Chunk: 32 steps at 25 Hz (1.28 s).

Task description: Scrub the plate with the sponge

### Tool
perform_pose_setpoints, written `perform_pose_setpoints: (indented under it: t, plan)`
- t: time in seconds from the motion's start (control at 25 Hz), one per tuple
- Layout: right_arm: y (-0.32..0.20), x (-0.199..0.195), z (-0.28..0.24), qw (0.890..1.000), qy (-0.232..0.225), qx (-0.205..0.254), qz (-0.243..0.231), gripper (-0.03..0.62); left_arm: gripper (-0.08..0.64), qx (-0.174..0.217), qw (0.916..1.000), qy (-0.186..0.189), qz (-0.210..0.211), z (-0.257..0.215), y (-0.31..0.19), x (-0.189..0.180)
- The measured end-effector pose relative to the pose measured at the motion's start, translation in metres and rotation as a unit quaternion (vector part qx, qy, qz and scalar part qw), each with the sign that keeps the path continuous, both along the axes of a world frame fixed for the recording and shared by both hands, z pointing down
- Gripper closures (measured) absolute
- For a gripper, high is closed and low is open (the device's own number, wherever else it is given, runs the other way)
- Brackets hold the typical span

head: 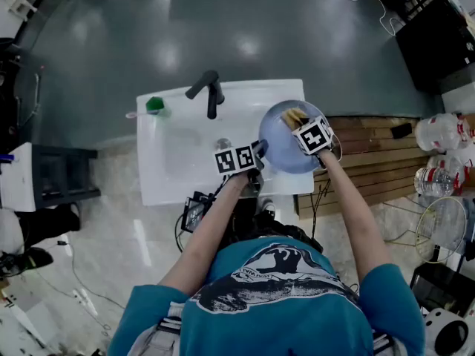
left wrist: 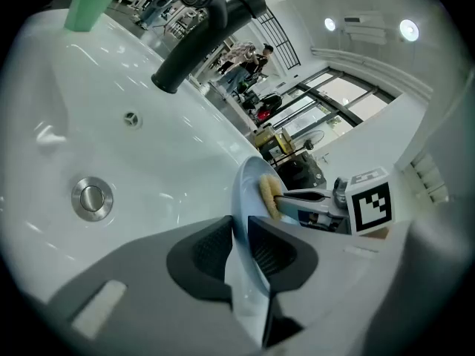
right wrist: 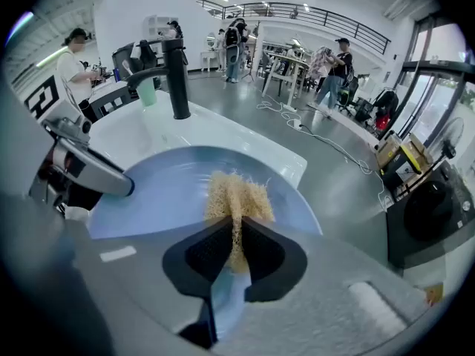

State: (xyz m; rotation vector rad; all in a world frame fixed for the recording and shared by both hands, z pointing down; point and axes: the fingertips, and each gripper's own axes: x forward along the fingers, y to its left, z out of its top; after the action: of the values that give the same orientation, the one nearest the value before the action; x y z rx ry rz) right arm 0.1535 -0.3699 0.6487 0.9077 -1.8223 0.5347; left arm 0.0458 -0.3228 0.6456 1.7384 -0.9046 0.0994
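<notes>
Pale blue in the head view: held the plate [head: 282,154] by its left rim with the left tongs [head: 257,153], over the right end of a white sink [head: 171,176]. Pressed the tan sponge [head: 292,113], pinched in the right tongs [head: 299,122], against the plate's far part, to the right of the left tongs. Found a black faucet [head: 211,95] just beyond the left tongs and a green cup [head: 154,104] farther off to their left.

From the left gripper view: had both pads closed on the plate's edge, seen nearly edge-on between them. Saw the sponge touching the plate's face just ahead of those tongs, with the right tongs reaching in from the right. Noted a drain plug [left wrist: 92,198] off to the left in the basin.

From the right gripper view: had the pads clamped on the sponge, with its frayed end sticking out past the tips onto the plate's face. Spotted the left tongs at the plate's left rim, and the faucet beyond them.
</notes>
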Motion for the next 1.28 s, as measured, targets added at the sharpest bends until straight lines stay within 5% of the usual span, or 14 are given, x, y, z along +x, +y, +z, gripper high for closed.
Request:
perform_pose_setpoints:
  t: [0.48, 1.16, 1.28]
  plan:
    - [0.049, -0.038, -0.011, 0.992, -0.006, 0.028, -0.120, 0.557, 0.499, -0.018, 0.9996, 0.002, -0.023, 0.005, -0.003, -0.007]
    - [0.079, -0.005, -0.008, 0.996, -0.009, -0.011, -0.087, 0.557, 0.490, -0.009, 0.9998, -0.006, -0.016, 0.002, -0.004, -0.006]
    - [0.078, -0.006, -0.009, 0.996, -0.016, -0.005, -0.082, 0.557, 0.340, 0.004, 0.9997, -0.022, 0.006, -0.003, -0.002, -0.007]
